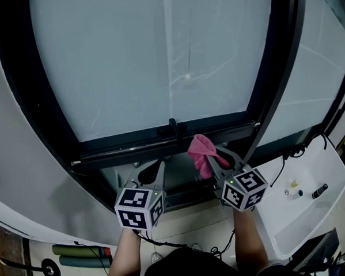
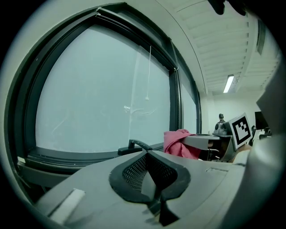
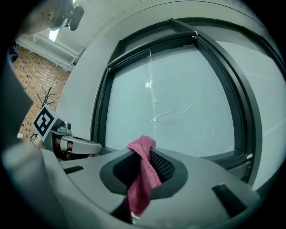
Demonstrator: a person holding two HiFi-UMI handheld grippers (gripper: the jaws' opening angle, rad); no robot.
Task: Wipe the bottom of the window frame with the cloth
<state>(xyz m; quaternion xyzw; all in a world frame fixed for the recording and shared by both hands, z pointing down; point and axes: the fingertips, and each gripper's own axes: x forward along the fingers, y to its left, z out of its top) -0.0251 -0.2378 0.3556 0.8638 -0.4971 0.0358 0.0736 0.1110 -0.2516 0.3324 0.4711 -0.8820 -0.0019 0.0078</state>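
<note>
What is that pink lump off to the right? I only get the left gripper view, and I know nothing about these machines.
Observer: A pink cloth, pinched between the right gripper's fingers. The right gripper view shows it hanging down through them.
Operator: Where is it against the window?
Observer: In the head view it sits bunched just below the window frame's bottom rail, right of the window handle. I cannot tell whether it touches.
Operator: And my gripper?
Observer: The head view shows the left gripper level with the other one, left of the handle and below the same rail.
</note>
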